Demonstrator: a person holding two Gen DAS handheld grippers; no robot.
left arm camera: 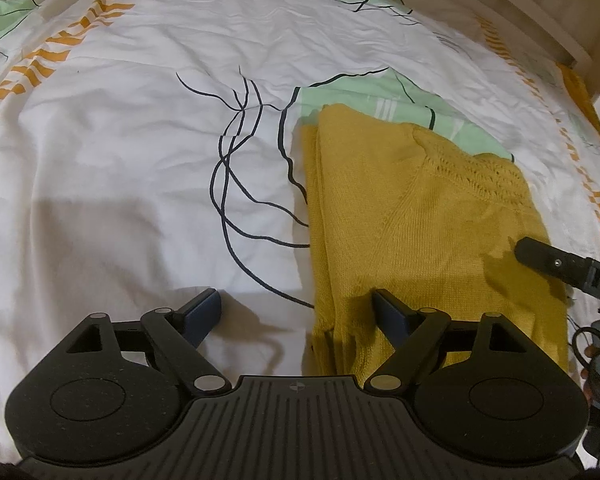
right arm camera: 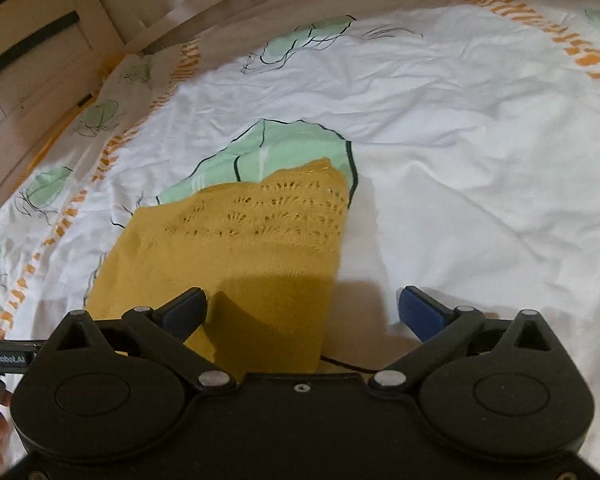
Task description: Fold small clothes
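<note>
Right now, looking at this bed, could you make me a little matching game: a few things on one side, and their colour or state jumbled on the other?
Things:
1. knitted garment
2. bedsheet
3. left gripper
4. leaf print

Descriptions:
A. pale green, partly covered
B. mustard yellow, folded
C. white, wrinkled
D. black, jaws apart

Pairs: 1-B, 2-C, 3-D, 4-A
</note>
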